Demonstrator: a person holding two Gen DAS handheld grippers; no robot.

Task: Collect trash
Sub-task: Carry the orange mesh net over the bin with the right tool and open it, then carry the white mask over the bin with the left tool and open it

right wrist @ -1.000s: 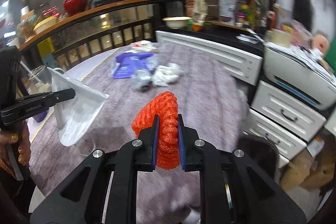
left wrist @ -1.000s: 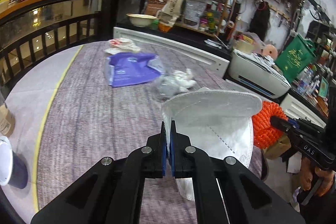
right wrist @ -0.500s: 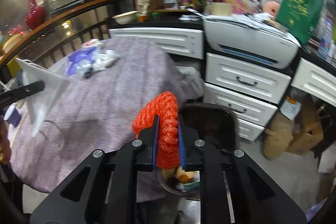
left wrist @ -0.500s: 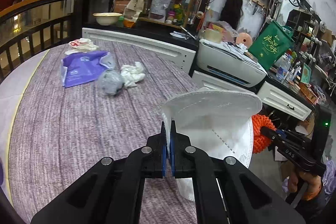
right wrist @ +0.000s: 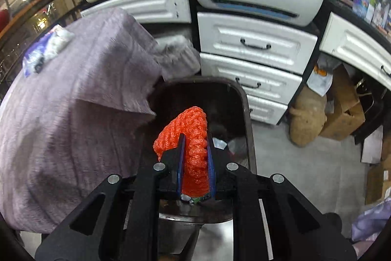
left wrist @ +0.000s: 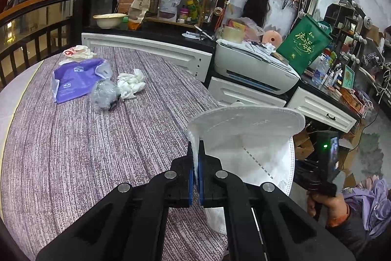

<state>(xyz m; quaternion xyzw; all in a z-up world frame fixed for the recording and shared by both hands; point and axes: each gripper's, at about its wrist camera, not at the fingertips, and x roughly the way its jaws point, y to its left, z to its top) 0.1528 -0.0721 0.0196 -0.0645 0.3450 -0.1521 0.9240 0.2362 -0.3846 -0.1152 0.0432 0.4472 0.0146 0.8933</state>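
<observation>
My left gripper [left wrist: 195, 151] is shut on the edge of a white face mask [left wrist: 249, 138], held above the right edge of the purple-clothed table [left wrist: 73, 151]. My right gripper [right wrist: 195, 146] is shut on an orange foam net [right wrist: 193, 136], held right over the open dark trash bin [right wrist: 244, 99] beside the table. Some wrappers lie at the bin's bottom. More trash lies at the table's far side: a purple packet [left wrist: 73, 80], a crumpled clear bag [left wrist: 105, 97], a white tissue [left wrist: 130, 86] and a white-and-red wrapper [left wrist: 78, 51].
White drawers [right wrist: 251, 58] and a printer [right wrist: 256, 1] stand just behind the bin. Cardboard boxes [right wrist: 347, 109] and a sack [right wrist: 308, 119] sit on the floor to the right. The person's hand [left wrist: 327, 204] holds the right gripper's handle at the right of the left wrist view.
The right gripper has swung off the table and down over the bin with the orange net. The left gripper has shifted sideways with the mask, still shut.
</observation>
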